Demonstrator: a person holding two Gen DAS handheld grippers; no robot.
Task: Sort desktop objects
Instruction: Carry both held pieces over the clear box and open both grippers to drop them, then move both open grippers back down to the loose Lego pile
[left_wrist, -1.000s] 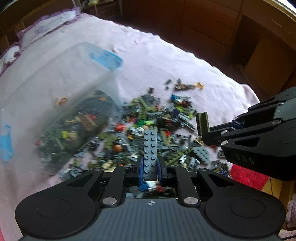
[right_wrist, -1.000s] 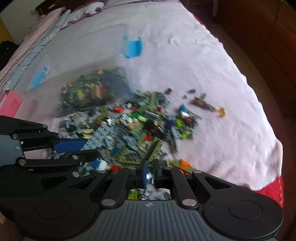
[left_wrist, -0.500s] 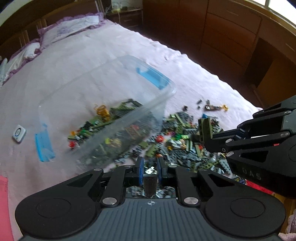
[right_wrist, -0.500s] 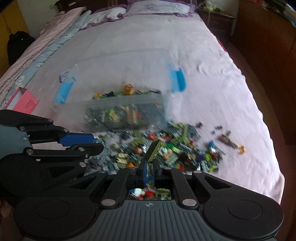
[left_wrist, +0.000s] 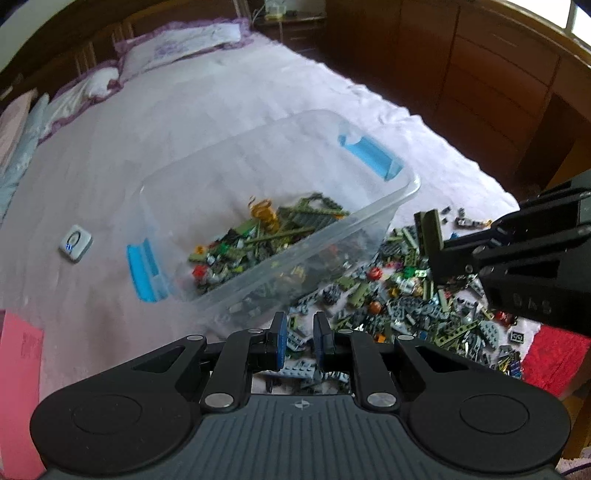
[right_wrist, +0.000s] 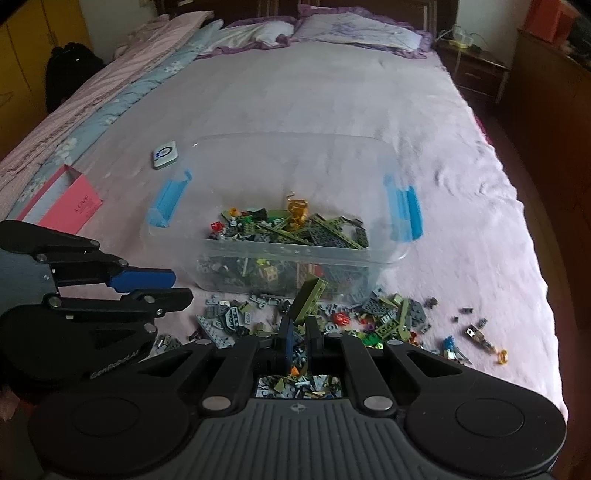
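A clear plastic bin with blue handles stands on the bed and holds many small building bricks. A heap of loose bricks lies in front of it. My left gripper is slightly open and empty, above the near edge of the heap. My right gripper is shut on an olive green brick, held above the heap before the bin. The brick also shows in the left wrist view.
A small white device and a pink box lie left of the bin. Several stray pieces lie to the right, near the bed edge. Wooden cabinets stand beyond the bed.
The grey plate that my left gripper held is gone from its fingers, which now stand apart. Both grippers have risen and pulled back from the heap. The right still holds the olive brick.
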